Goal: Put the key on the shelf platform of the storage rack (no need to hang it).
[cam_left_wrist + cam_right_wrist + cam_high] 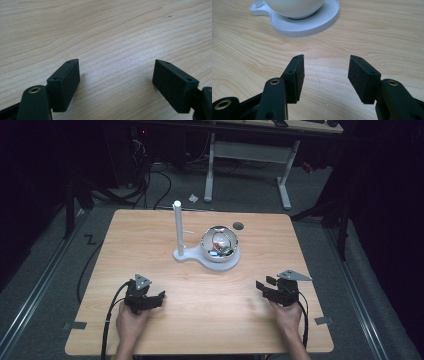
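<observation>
- The left gripper is black, with a grey three-cornered plate on top and a black cable trailing behind.
- The right gripper matches; brass-ringed holes sit behind its flat rectangular pads.

Wooden table (grey carpet around)

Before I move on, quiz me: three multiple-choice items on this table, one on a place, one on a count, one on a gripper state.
1. Where does the white post stand on its white base?
A. left of the shiny bowl
B. right of it
C. inside it

2. How many grippers are over the table?
A. one
B. two
C. three

3. The right gripper is:
A. shut on the bowl
B. shut, empty
C. open, empty

Answers: 1 A, the post rises at the base's left end. 2 B, the left gripper and the right gripper. 3 C, bare wood between its fingers.
</observation>
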The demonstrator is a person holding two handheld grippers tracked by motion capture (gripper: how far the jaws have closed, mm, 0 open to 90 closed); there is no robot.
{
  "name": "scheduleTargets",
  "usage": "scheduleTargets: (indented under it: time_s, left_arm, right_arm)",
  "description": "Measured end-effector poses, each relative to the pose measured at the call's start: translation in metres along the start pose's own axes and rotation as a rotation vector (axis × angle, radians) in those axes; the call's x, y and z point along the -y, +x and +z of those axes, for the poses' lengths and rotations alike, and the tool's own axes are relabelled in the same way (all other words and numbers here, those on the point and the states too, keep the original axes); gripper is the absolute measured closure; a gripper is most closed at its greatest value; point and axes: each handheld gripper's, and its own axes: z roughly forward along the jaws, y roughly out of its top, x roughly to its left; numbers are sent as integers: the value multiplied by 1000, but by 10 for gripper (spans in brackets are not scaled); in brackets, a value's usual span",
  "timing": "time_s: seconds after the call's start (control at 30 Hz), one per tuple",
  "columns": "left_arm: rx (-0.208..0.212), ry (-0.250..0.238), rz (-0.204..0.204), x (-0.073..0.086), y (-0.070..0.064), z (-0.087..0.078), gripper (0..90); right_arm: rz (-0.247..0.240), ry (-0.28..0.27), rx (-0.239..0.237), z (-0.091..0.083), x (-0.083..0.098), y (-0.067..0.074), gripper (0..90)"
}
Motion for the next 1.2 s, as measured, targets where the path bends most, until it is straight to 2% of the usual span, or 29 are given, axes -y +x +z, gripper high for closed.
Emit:
scheduleTargets:
  time_s: [0.6,0.9,1.2]
  left_arm:
    - [0,0,0,0,0,0,224]
    - [-1,1,0,0,0,0,224]
    - [0,0,0,0,0,0,224]
  right_arm:
    - [7,45,60,21,13,-10,453]
    - [-5,69,97,27,15,-12,444]
    - [-38,104,134,31,17,-11,426]
